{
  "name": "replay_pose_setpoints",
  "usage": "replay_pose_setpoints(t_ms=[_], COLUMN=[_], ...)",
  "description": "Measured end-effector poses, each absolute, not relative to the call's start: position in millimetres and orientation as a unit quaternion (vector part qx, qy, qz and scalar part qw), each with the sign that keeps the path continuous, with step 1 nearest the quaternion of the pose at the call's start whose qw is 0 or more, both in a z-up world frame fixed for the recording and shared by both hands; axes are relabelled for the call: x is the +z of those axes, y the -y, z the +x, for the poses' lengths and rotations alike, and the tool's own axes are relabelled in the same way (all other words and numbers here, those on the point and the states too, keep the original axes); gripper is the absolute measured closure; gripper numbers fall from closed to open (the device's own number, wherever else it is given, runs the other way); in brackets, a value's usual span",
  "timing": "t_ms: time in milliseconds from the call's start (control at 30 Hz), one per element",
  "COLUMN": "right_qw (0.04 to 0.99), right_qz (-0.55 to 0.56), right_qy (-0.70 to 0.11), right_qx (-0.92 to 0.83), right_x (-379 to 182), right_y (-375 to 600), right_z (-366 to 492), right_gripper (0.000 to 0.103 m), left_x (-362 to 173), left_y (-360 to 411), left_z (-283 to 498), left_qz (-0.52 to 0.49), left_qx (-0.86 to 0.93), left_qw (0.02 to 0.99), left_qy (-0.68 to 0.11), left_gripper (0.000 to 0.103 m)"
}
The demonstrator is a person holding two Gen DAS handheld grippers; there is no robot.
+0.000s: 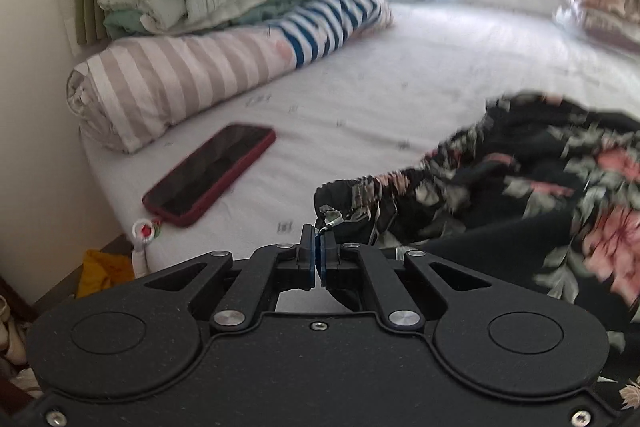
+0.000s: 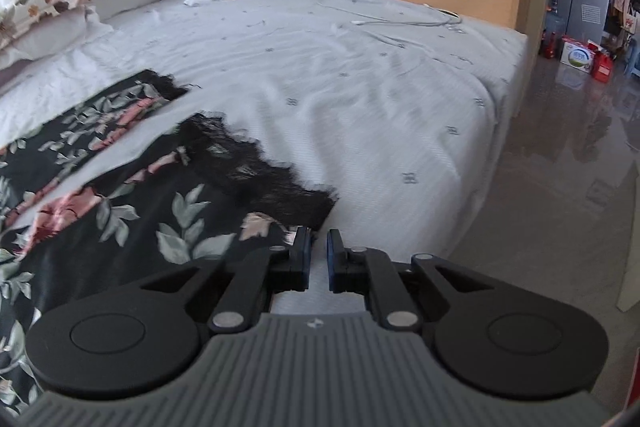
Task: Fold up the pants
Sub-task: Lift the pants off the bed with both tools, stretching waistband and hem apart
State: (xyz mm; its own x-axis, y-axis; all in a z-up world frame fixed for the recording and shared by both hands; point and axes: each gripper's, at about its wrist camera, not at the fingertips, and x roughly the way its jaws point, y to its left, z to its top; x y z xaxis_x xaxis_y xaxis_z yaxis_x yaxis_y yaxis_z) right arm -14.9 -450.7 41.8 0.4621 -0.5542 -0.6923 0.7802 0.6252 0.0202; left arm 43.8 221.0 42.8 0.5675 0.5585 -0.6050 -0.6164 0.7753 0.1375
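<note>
Left tongs (image 1: 319,241) clamped on pants (image 1: 520,187) waistband; right tongs (image 2: 319,241) narrowly apart, hem just left

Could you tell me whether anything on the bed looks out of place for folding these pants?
A red-cased phone lies on the sheet near the bed's edge, just left of the floral pants waistband. It could get in the way. White charging cables trail loosely across the far corner.
</note>
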Motion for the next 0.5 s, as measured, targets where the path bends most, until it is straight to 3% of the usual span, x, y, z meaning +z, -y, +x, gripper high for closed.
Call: replay_pose_setpoints(t_ms=[67, 100, 133, 167, 233, 300, 433, 500], right_qw=[0.837, 0.840, 0.844, 0.849, 0.860, 0.871, 0.889, 0.897], right_qz=[0.169, 0.170, 0.172, 0.172, 0.168, 0.167, 0.170, 0.174], right_qy=[-0.334, -0.330, -0.326, -0.321, -0.313, -0.304, -0.287, -0.281], right_qx=[-0.400, -0.396, -0.390, -0.383, -0.367, -0.348, -0.312, -0.292], right_x=[45, 49, 53, 58, 68, 79, 98, 106], right_y=[452, 451, 450, 447, 441, 434, 419, 412], right_z=[-17, -19, -19, -19, -16, -10, 6, 16], right_gripper=[0.083, 0.077, 0.073, 0.068, 0.053, 0.045, 0.027, 0.022], left_x=[39, 40, 43, 47, 58, 71, 100, 114], left_y=[-222, -223, -224, -224, -222, -217, -205, -199], left_z=[44, 42, 38, 36, 33, 37, 58, 73], left_qz=[-0.049, -0.065, -0.083, -0.099, -0.116, -0.112, -0.102, -0.103], left_qx=[0.322, 0.315, 0.310, 0.306, 0.297, 0.288, 0.250, 0.221], left_qw=[0.884, 0.888, 0.892, 0.896, 0.905, 0.913, 0.933, 0.942], left_qy=[-0.334, -0.328, -0.318, -0.306, -0.282, -0.266, -0.239, -0.232], left_gripper=[0.092, 0.082, 0.063, 0.054, 0.050, 0.047, 0.023, 0.018])
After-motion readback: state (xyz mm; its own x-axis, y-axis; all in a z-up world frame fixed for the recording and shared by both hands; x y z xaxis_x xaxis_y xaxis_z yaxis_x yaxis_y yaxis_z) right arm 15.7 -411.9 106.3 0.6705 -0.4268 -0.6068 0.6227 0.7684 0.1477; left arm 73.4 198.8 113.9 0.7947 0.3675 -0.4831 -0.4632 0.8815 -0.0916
